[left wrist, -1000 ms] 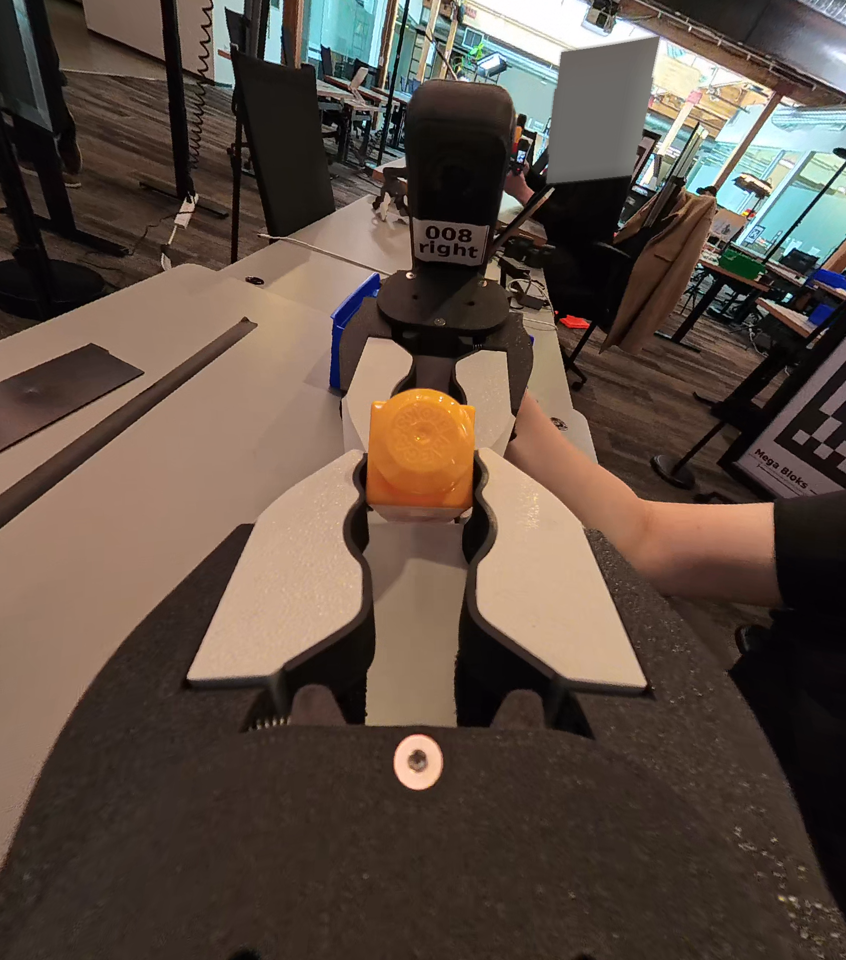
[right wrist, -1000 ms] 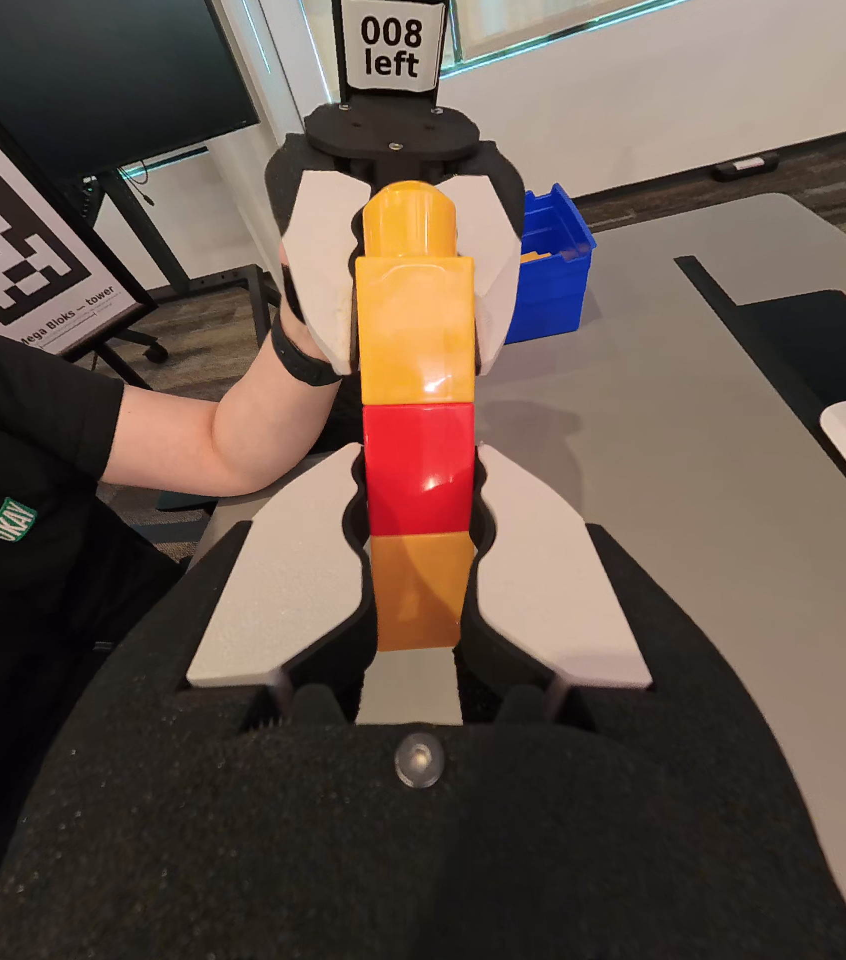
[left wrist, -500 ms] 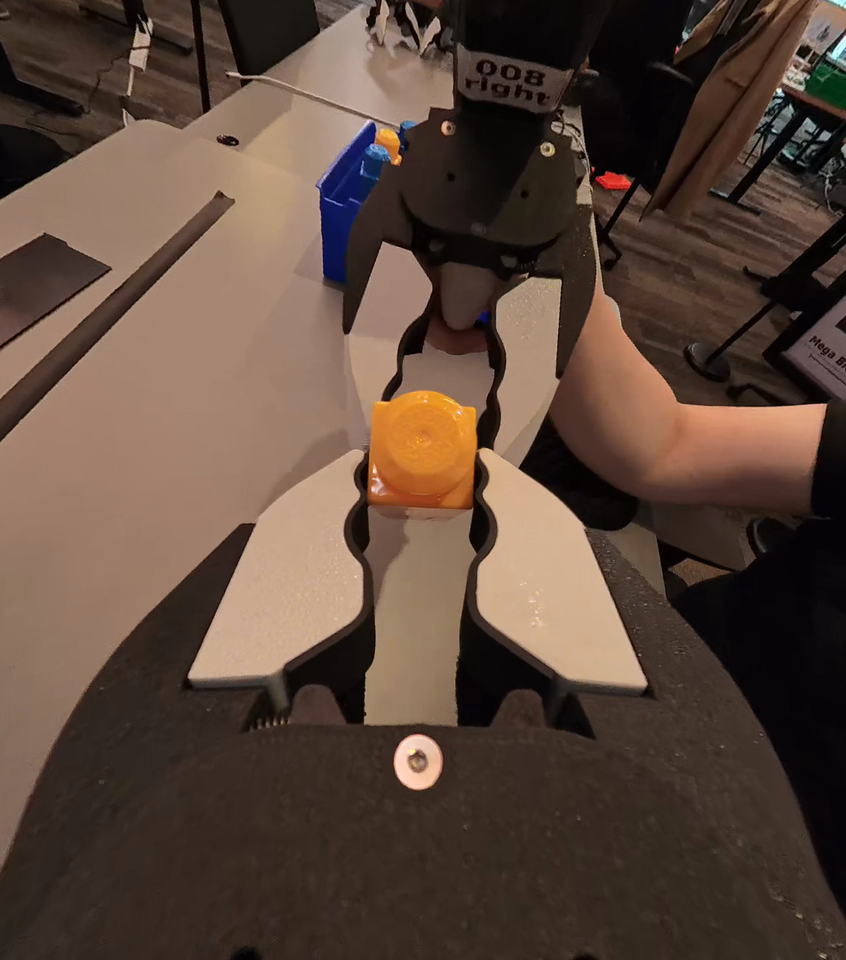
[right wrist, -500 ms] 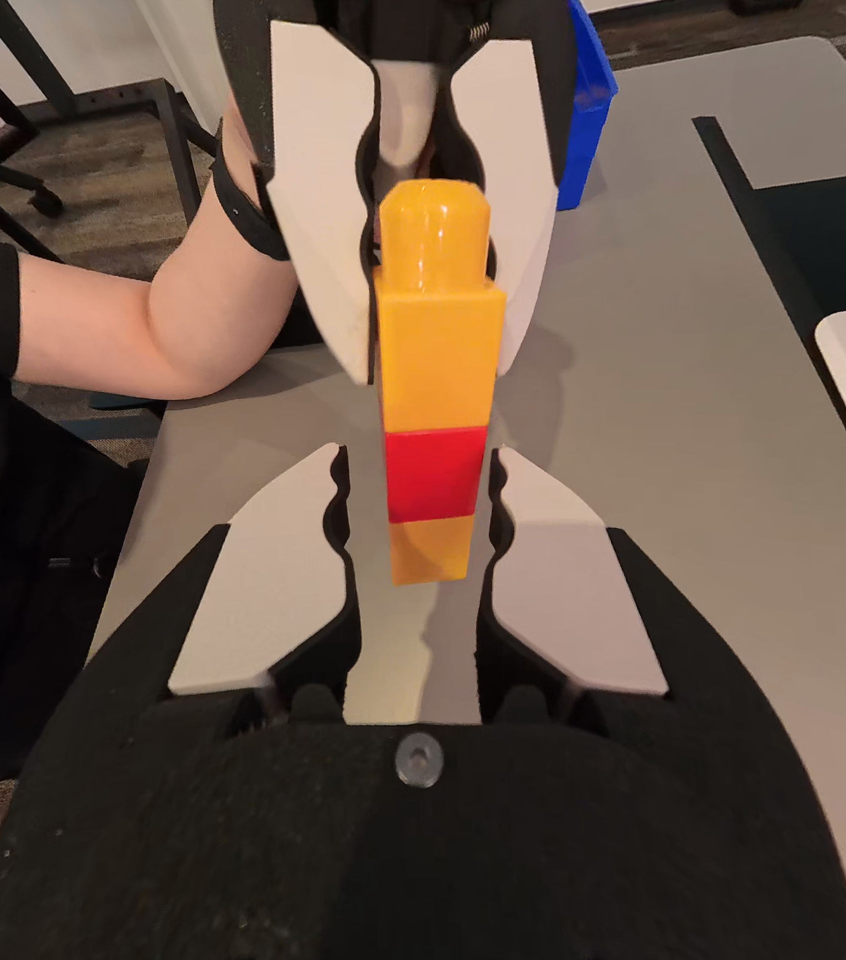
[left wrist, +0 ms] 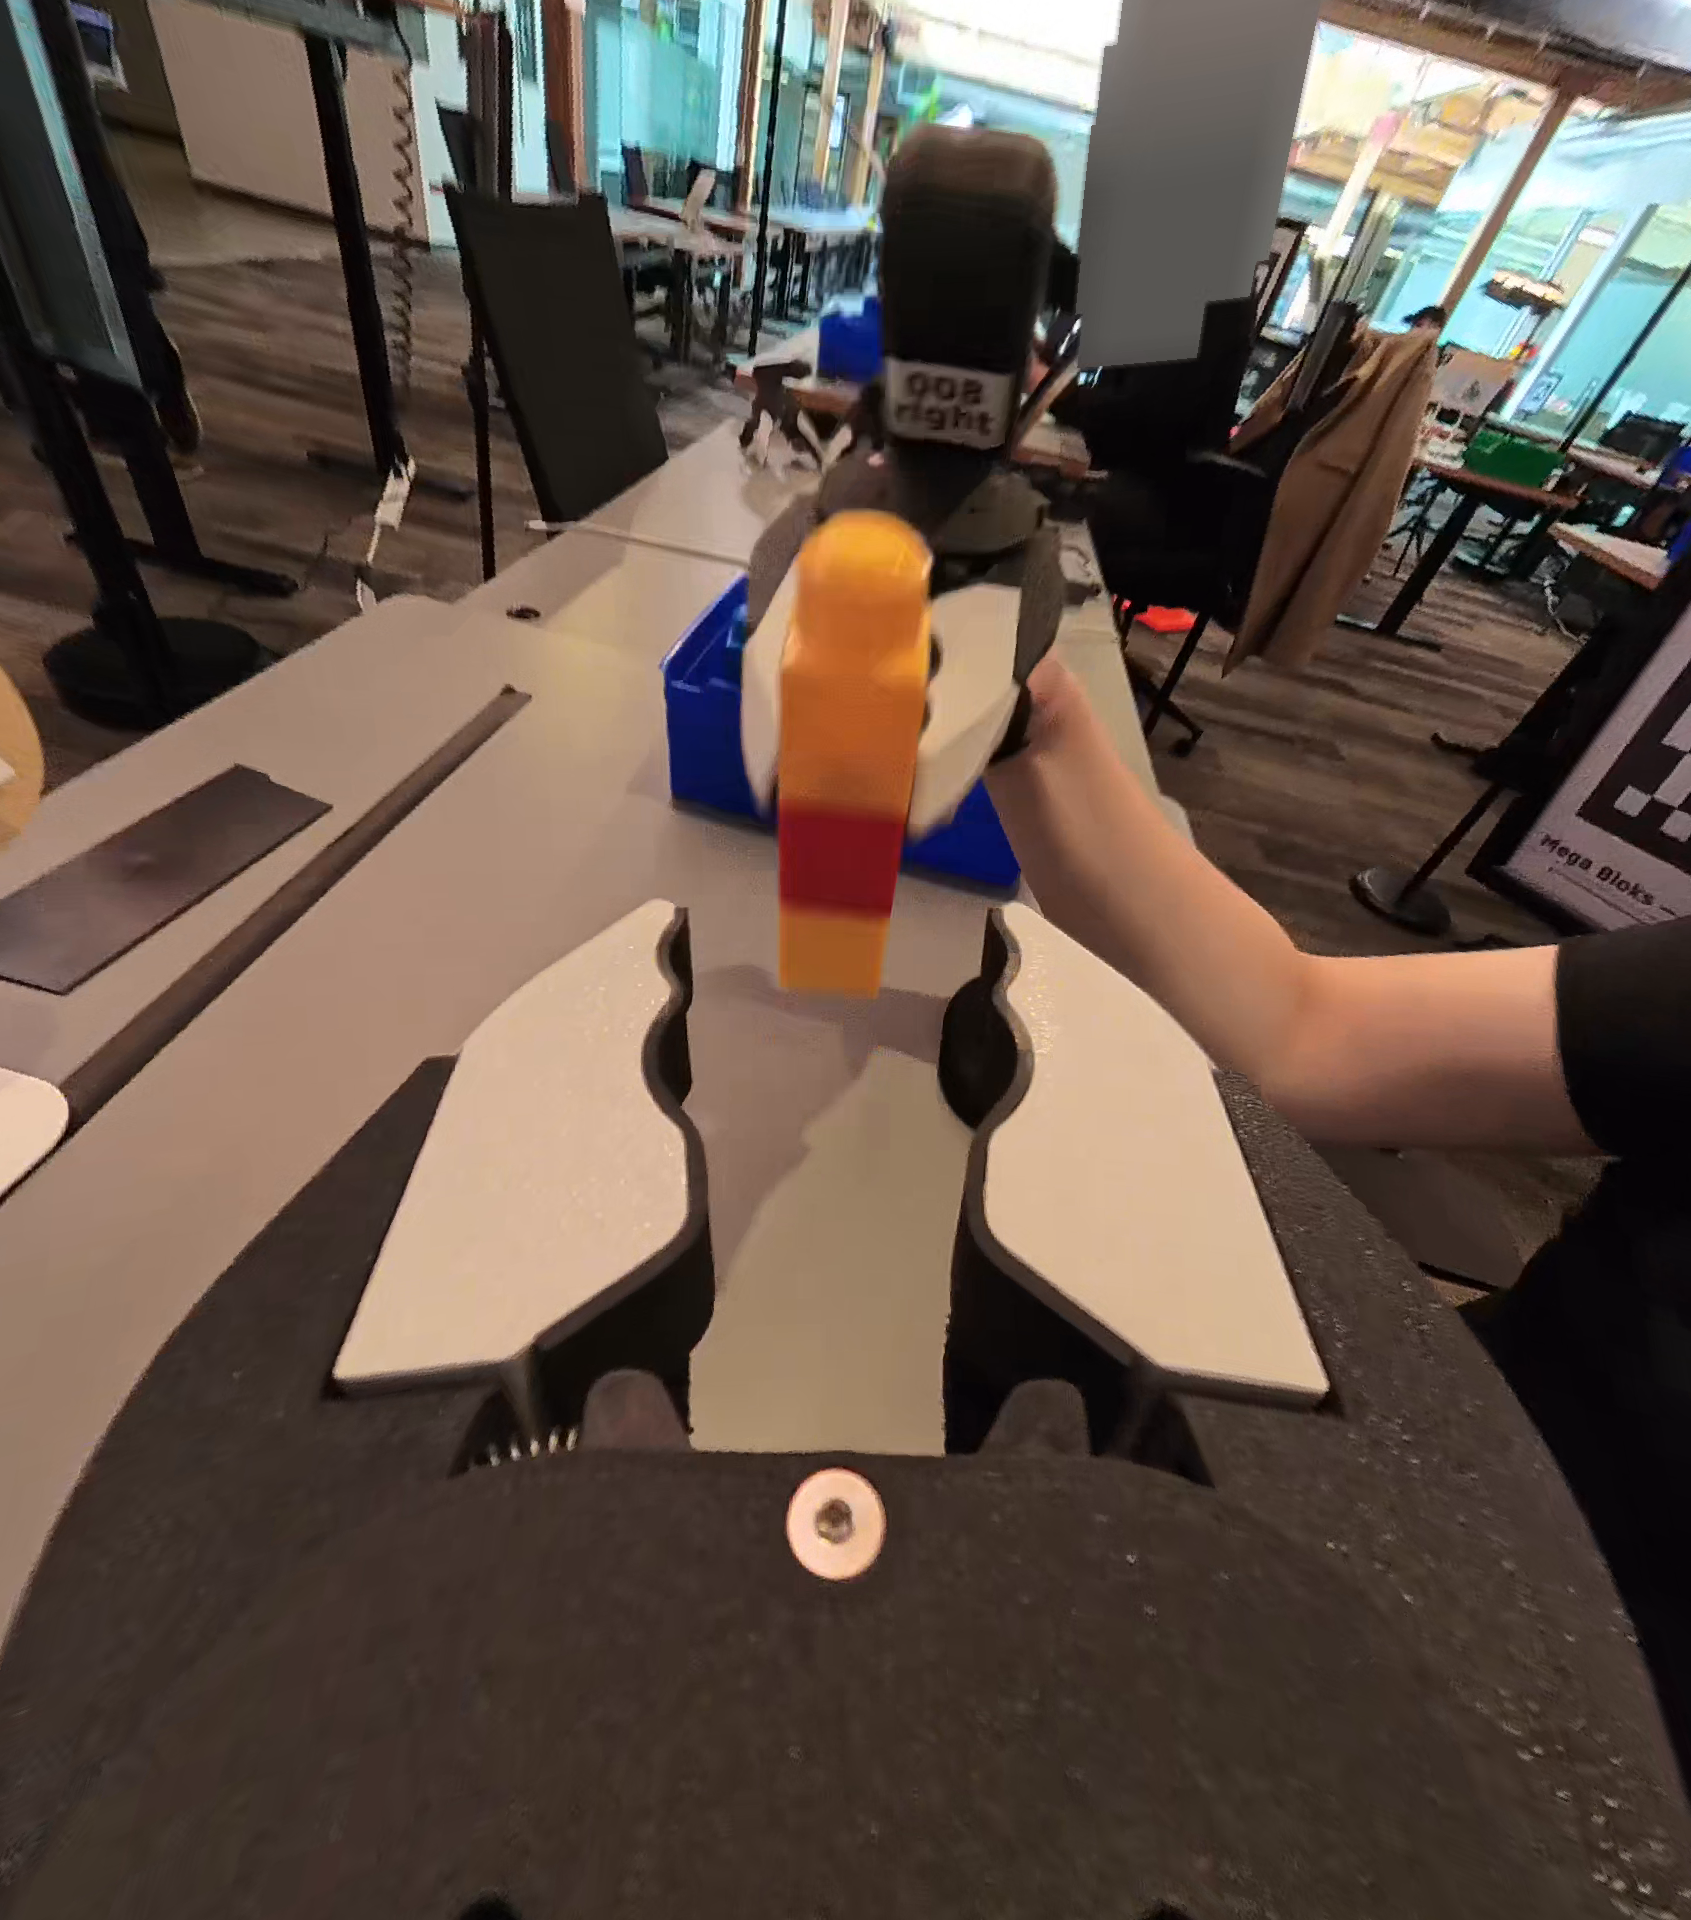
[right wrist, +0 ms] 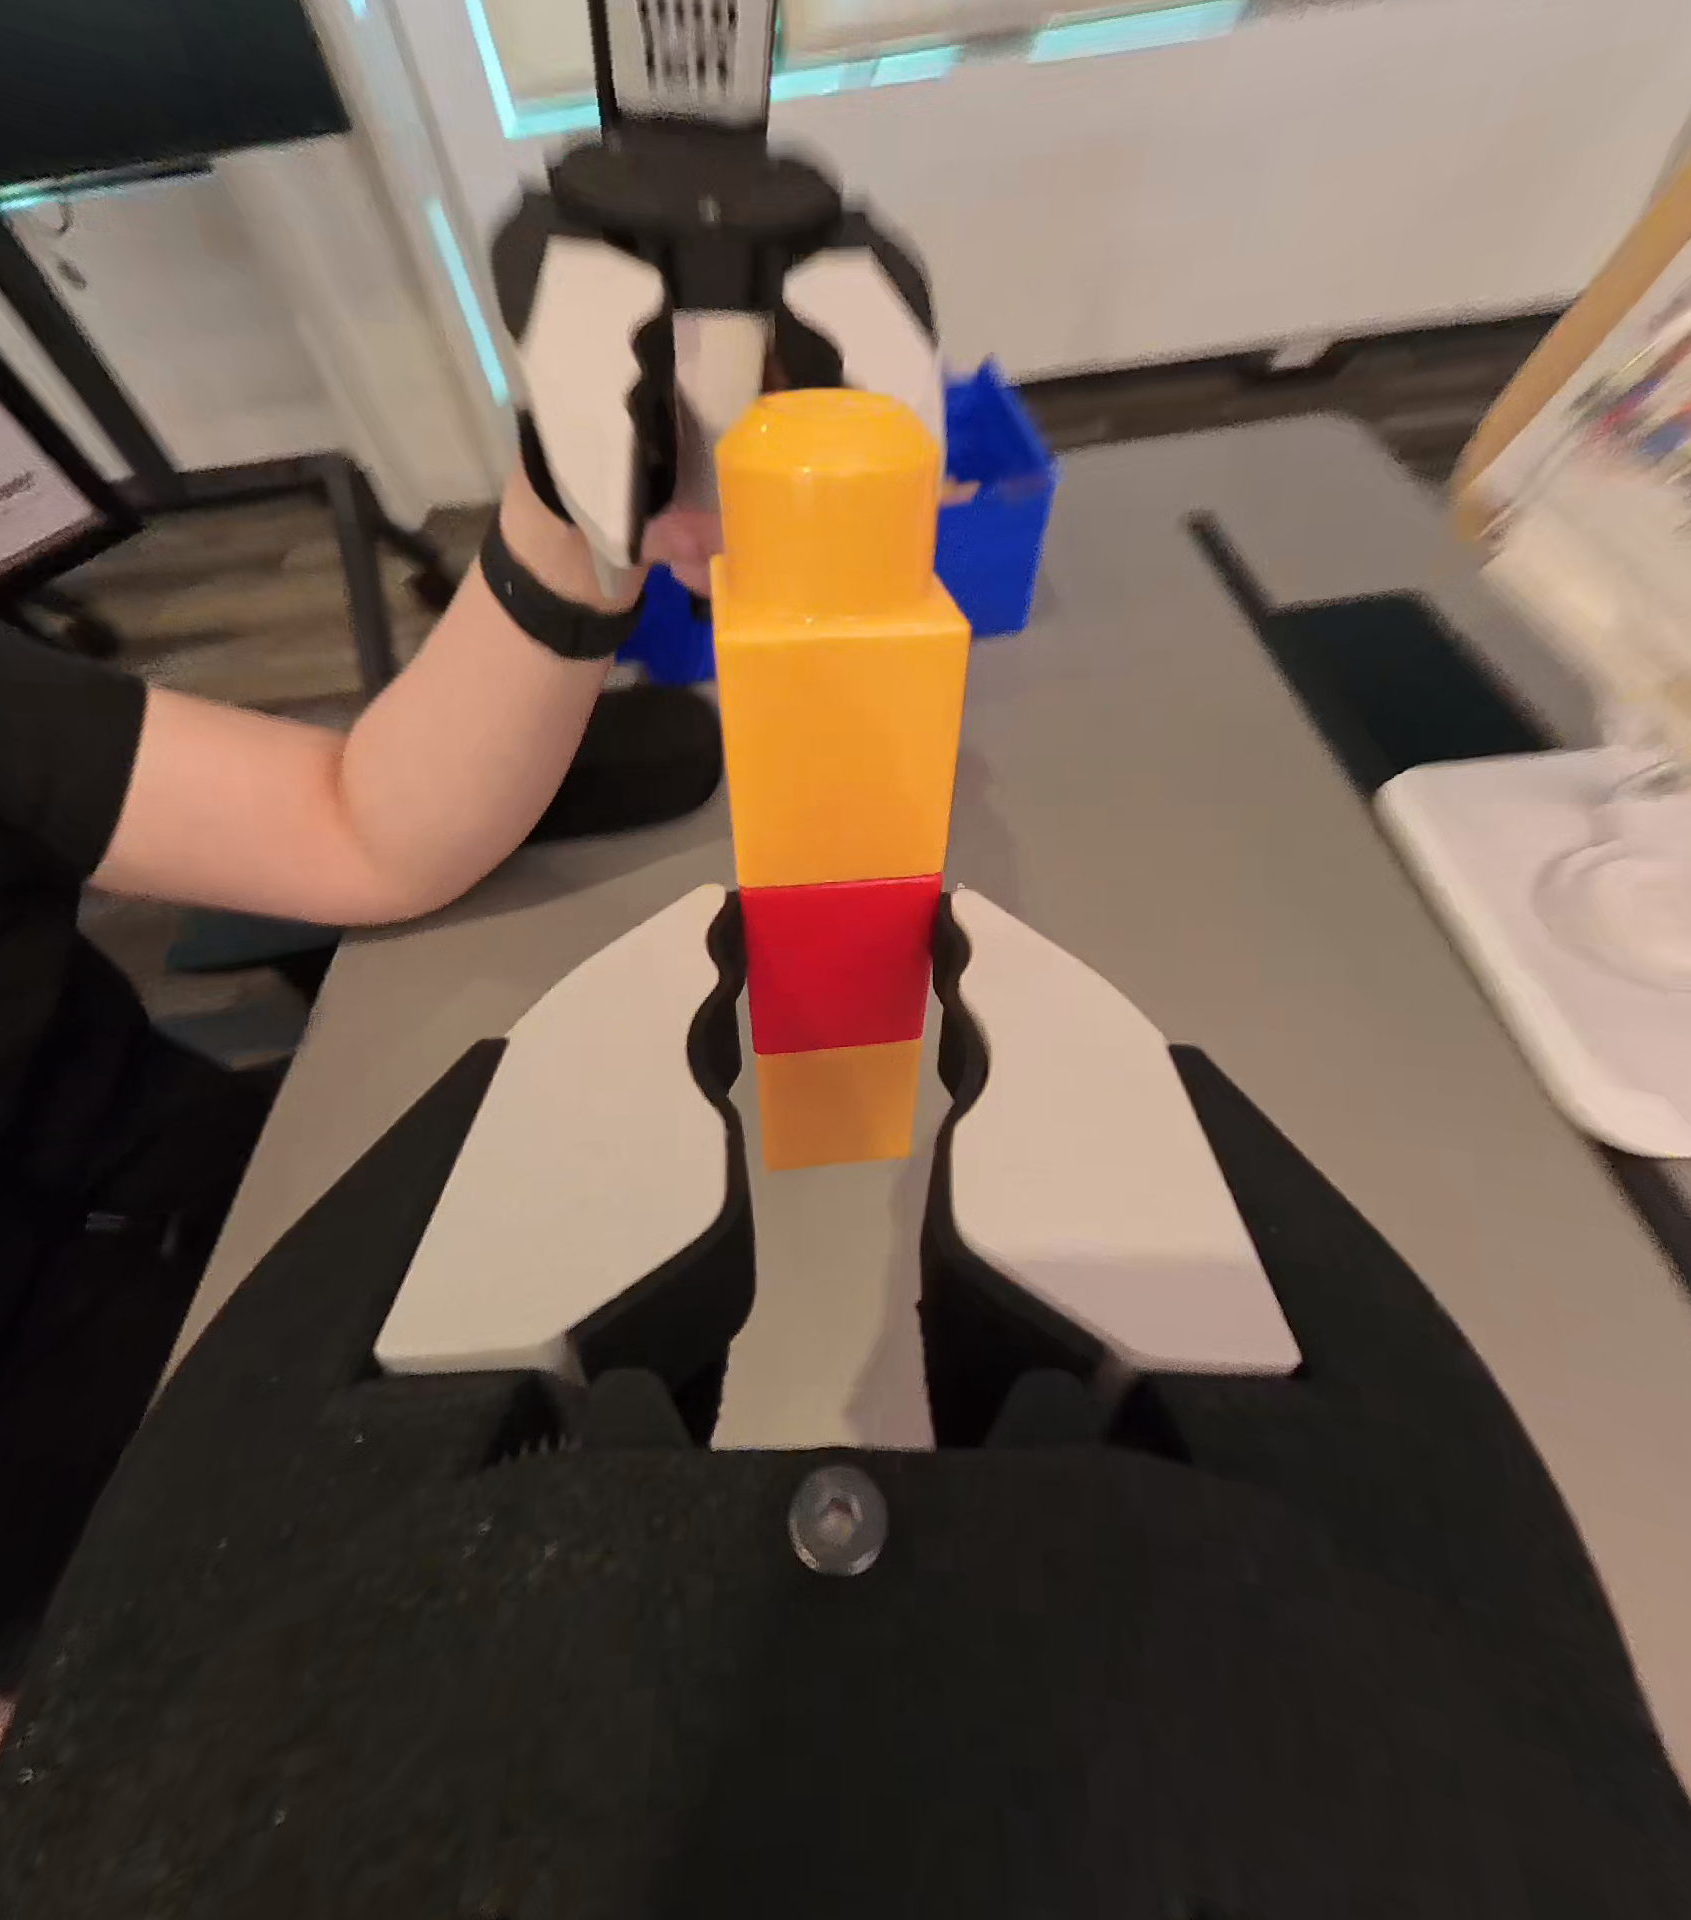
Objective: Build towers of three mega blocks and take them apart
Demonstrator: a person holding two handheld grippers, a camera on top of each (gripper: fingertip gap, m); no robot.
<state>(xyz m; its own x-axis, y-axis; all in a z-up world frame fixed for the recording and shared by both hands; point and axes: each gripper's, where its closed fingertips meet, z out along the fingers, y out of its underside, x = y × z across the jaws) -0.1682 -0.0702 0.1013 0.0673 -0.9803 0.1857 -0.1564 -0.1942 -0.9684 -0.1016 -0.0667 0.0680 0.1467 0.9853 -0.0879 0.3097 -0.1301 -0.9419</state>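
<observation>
A tower of three mega blocks (right wrist: 836,831) has an orange block with a stud on the far end, a red block (right wrist: 836,966) in the middle and an orange block nearest the camera. My right gripper (right wrist: 838,904) is shut on it, with both pads pressed on the red block's sides. The left wrist view shows the tower (left wrist: 846,769) standing ahead of my left gripper (left wrist: 836,930), which is open and empty, its fingers apart from the blocks. The left gripper's fingers (right wrist: 581,405) show spread behind the tower in the right wrist view. The right gripper's fingers (left wrist: 971,665) flank the tower.
A blue bin (left wrist: 706,717) with loose blocks stands on the grey table (left wrist: 467,790) behind the tower. A white tray (right wrist: 1599,935) lies at the table's right edge. A dark flat strip (left wrist: 124,883) lies to the left. A person's forearm (left wrist: 1184,935) reaches in from the right.
A second ago both grippers held the tower. The right gripper opened, then shut again on the red block. The left gripper let go of the top orange block and drew back.
</observation>
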